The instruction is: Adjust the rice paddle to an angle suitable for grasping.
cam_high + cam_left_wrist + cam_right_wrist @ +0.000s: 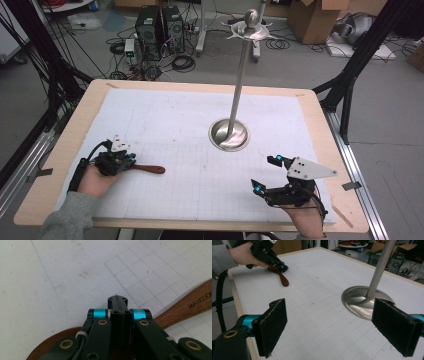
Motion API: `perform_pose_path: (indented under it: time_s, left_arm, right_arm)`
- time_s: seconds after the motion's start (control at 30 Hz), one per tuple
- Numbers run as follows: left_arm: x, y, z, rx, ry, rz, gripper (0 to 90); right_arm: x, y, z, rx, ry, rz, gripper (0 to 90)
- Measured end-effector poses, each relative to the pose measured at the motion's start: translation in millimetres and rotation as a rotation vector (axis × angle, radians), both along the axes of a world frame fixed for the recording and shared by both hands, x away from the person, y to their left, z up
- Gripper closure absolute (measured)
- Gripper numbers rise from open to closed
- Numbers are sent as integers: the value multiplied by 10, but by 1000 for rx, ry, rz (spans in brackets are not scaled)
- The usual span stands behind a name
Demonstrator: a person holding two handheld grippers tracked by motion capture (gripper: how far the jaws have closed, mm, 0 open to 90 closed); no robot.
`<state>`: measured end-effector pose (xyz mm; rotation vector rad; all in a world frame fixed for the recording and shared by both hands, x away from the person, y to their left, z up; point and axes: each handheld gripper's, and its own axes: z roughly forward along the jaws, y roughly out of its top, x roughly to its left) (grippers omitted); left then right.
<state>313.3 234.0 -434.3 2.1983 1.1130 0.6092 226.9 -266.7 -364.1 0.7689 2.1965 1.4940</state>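
A: What is nearest to the person?

B: The two hands, at the near edge of the worktop [310, 107]. The right tool [263, 173] is near the right corner, and its jaws stand wide apart with nothing between them. In the right gripper view the two black pads [274, 325] are far from each other, above the white gridded mat [175, 125].

A: And the left tool?

B: The left tool [131, 161] is on the near left side of the mat. Its jaws are pressed together. In the left gripper view they meet in one narrow black tip, and the wooden spatula [190, 306] passes under them. I cannot tell if the tips pinch the wood or only lie on it.

A: Where is the spatula on the worktop?

B: It lies flat on the mat, on the near left side. Its dark brown handle [150, 169] points to the right, toward the middle, and the other end is hidden under the left tool.

A: What is farther away?

B: A metal stand [229, 134] is near the middle of the mat, well apart from both tools. It has a round base and a tall thin pole. Behind the worktop, two computer towers [160, 30] and cables lie on the floor.
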Motion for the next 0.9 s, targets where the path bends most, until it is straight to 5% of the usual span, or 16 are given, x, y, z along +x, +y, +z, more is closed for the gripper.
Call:
perform_pose_path:
  time_s: [0.23, 0.5, 0.67, 0.9]
  left_arm:
    - [-127, 23, 63, -68, -69, -2, 895]
    - [-487, -102, 89, -124, -110, -99, 895]
    - [-625, -246, 30, -113, -73, -167, 895]
    - [-521, -435, -57, -70, -32, -192, 895]
  right_arm:
    - [7, 34, 6, -2, 3, 3, 117]
    - [8, 36, 17, 2, -2, 6, 117]
    - [3, 31, 37, 9, -8, 3, 117]
    - [2, 51, 46, 4, -4, 9, 117]
